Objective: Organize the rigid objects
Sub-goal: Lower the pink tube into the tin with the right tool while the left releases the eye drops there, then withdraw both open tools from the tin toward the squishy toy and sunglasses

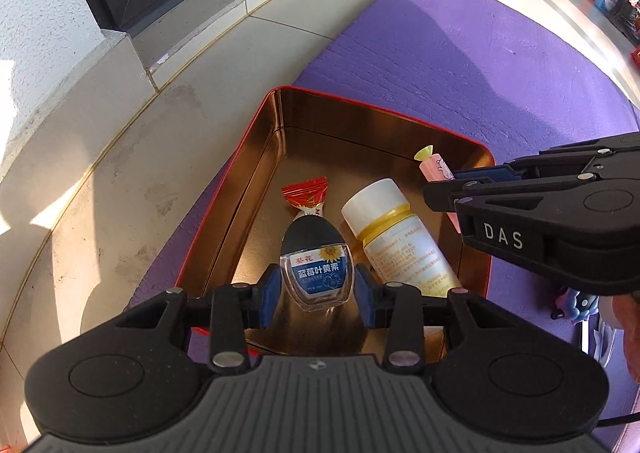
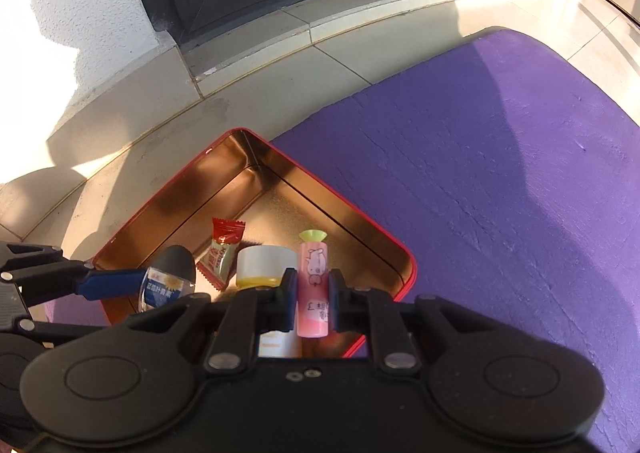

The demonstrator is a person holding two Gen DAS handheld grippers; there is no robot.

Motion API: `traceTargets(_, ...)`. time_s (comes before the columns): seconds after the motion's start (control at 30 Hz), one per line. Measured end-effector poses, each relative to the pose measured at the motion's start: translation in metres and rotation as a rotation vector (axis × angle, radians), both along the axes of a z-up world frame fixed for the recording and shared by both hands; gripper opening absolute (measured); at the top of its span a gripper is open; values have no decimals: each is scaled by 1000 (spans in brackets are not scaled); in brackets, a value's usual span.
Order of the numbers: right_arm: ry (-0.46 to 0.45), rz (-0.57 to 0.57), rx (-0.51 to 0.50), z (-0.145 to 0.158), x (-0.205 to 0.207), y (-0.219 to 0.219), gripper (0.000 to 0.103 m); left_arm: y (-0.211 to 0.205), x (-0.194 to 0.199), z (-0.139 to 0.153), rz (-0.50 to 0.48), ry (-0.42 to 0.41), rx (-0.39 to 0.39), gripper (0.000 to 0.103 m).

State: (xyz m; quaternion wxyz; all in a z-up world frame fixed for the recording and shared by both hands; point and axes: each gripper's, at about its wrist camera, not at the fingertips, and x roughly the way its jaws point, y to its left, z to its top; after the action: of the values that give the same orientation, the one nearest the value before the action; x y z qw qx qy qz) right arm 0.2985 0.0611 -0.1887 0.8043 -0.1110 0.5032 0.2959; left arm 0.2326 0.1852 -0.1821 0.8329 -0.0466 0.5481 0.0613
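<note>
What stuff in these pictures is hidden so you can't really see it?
- Left wrist view: the pink tube is mostly hidden behind the right gripper.
- Right wrist view: the white bottle has its label covered by that gripper's body.
- Left wrist view: the red candy is half hidden behind the black-capped bottle; its wrapper print is too small to read.

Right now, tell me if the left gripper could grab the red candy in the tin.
Probably not: the left gripper is shut on the eye-drop bottle, which sits right before the red candy.
</note>
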Motion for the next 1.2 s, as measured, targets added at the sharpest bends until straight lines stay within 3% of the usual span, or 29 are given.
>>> traceTargets(0.6, 4, 22, -62, -32, 1, 15, 15, 4, 8, -40, -1, 57, 12, 38)
traceTargets(0.97, 35, -6, -36, -24, -1, 8, 28, 8, 12, -38, 23, 67, 9, 39)
traceTargets(1.13, 44, 2, -8, -11, -8, 0, 35, 15, 10, -26, 50, 55, -19, 56)
traceTargets(1.2, 40, 3, 13, -4, -11, -5, 36, 15, 8, -19, 43, 44, -18, 57)
